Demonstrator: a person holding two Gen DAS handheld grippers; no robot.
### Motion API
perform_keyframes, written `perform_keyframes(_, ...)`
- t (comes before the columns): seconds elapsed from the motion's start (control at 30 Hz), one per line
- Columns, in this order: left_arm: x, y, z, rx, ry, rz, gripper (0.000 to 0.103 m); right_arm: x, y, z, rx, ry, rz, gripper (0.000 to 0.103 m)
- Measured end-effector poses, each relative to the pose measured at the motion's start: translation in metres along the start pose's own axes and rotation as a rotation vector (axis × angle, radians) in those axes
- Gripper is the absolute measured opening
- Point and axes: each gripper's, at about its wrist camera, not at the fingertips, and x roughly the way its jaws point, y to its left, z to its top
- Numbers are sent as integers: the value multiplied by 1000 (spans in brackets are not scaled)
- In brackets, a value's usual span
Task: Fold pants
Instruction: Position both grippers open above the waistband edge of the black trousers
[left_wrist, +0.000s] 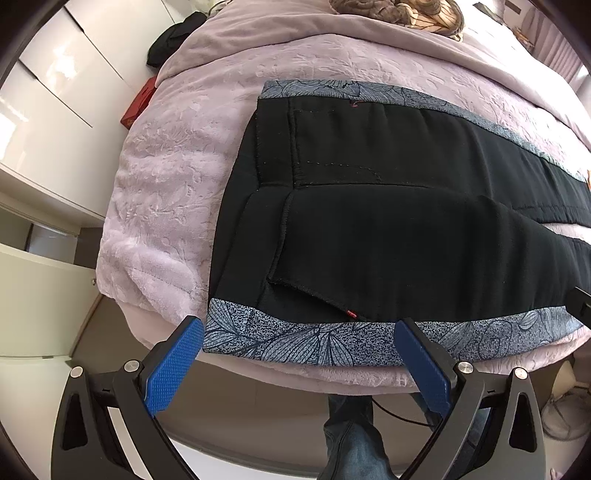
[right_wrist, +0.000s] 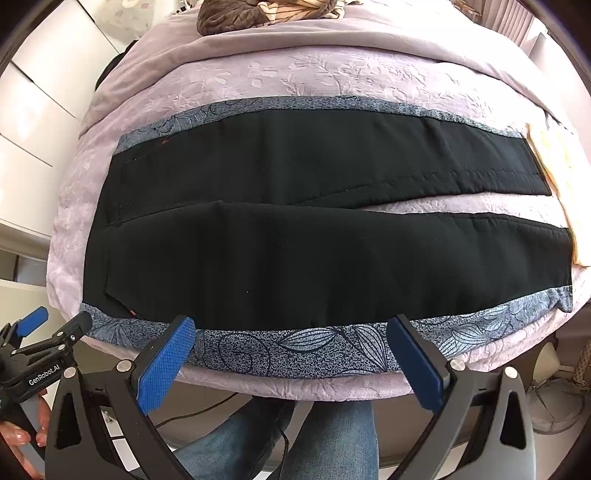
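Black pants with grey-blue leaf-print side stripes lie flat across a lilac bed, waist at the left, both legs running right with a gap between them. In the left wrist view the waist end of the pants fills the middle. My left gripper is open and empty, just in front of the near printed stripe at the waist corner. My right gripper is open and empty, in front of the near stripe at mid-leg. The left gripper also shows at the lower left of the right wrist view.
The lilac embossed bedspread covers the bed. A brown patterned bundle lies at the far end. A pale yellow cloth lies by the leg hems. White cabinets stand on the left. The person's jeans are below the bed edge.
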Motion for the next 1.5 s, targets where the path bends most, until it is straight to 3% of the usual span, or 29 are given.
perform_keyframes(0.87, 0, 1, -7, 13, -3, 14, 103, 3, -4, -11, 9, 0, -3, 103)
perform_keyframes(1.5, 22, -3, -14, 27, 43, 19, 103, 25, -11, -22, 16, 36, 8, 103)
